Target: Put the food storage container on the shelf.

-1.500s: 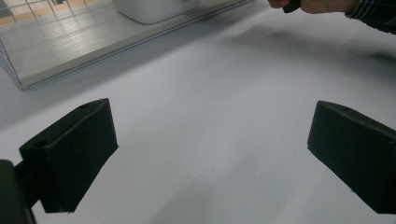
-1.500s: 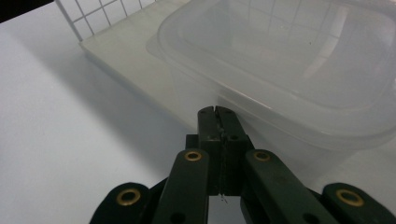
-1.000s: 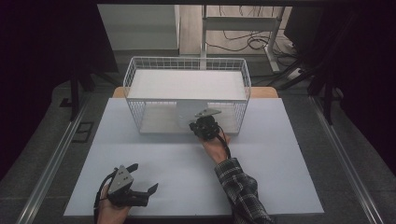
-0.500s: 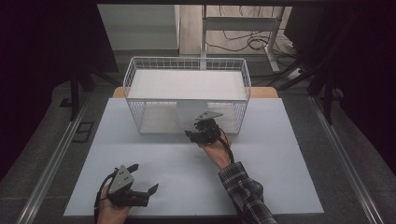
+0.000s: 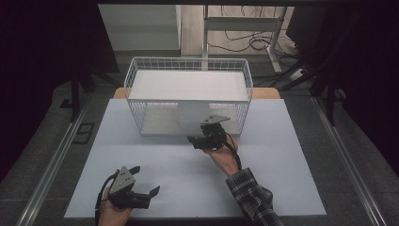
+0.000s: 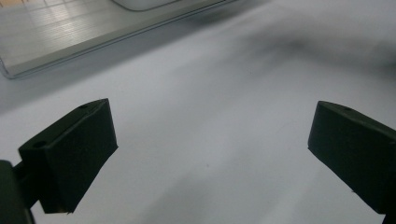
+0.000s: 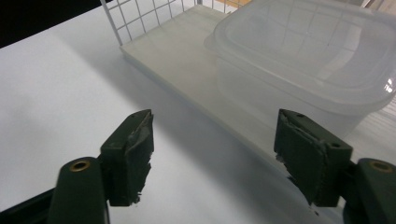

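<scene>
A clear plastic container with a lid (image 7: pixel 303 60) sits on the lower board of a white wire rack (image 5: pixel 188 63); in the high view the container (image 5: pixel 190 117) shows under the rack's top shelf. My right gripper (image 5: pixel 193 140) hovers just in front of the rack's open side. Its jaws have just been opening, and nothing is between them (image 7: pixel 215 135); the container lies a little beyond the fingertips. My left gripper (image 5: pixel 146 181) rests near the table's front left, open over bare table (image 6: pixel 210 135).
The rack stands at the back middle of the white table (image 5: pixel 291 155). Its pale lower board (image 7: pixel 187 51) juts a little toward me. A metal rail (image 6: pixel 70 42) runs past the table's edge. The floor around is dark, with cables behind.
The right gripper's jaws went from nearly shut to wide apart, and the hand drew back slightly from the rack. The container stayed on the lower board. The left gripper kept still.
</scene>
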{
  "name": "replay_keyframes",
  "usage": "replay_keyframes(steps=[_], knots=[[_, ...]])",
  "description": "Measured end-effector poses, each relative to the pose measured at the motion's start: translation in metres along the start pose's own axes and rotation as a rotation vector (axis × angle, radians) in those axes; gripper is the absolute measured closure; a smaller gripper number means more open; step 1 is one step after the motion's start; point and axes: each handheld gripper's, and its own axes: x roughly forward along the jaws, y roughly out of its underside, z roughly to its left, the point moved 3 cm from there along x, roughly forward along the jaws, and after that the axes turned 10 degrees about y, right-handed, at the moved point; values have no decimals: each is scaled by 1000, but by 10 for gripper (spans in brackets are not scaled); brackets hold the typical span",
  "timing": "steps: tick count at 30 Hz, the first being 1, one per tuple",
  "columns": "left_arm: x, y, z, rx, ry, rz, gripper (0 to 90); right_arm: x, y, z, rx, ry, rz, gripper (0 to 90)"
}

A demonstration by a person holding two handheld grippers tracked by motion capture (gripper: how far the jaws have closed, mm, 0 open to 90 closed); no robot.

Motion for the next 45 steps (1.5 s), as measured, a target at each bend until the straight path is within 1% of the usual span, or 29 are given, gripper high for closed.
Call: replay_keyframes(steps=[7, 10, 12, 15, 18, 20, 22, 25, 30, 33, 38, 45], knots=[[1, 0, -1, 8, -5, 6, 21, -9, 4, 1, -2, -11, -6, 185], [0, 1, -1, 6, -7, 4, 21, -13, 7, 3, -7, -17, 0, 157], [1, 1, -1, 5, -5, 6, 21, -15, 9, 4, -15, -16, 1, 140], [2, 2, -1, 10, 0, 14, 22, -19, 12, 6, -12, -28, 2, 113], [4, 2, -2, 16, 15, 25, 24, -22, 16, 8, -14, -35, 5, 89], [6, 3, -3, 23, 20, 40, 24, -25, 18, 9, -19, -31, 7, 76], [6, 3, -3, 26, 24, 43, 24, -28, 20, 9, -21, -38, 7, 63], [6, 3, -2, 21, 30, 49, 23, -35, 22, 9, -23, -41, 5, 48], [7, 3, -2, 13, 55, 54, 29, -44, 26, 7, -15, -46, 7, 25], [7, 3, -1, 17, 53, 58, 28, -51, 29, 7, -11, -41, 0, 5], [5, 3, 0, 11, 46, 60, 16, -65, 31, 7, -16, -38, -14, 0], [3, 2, 1, 9, 32, 60, 10, -82, 39, 6, -32, 5, -23, 0]])
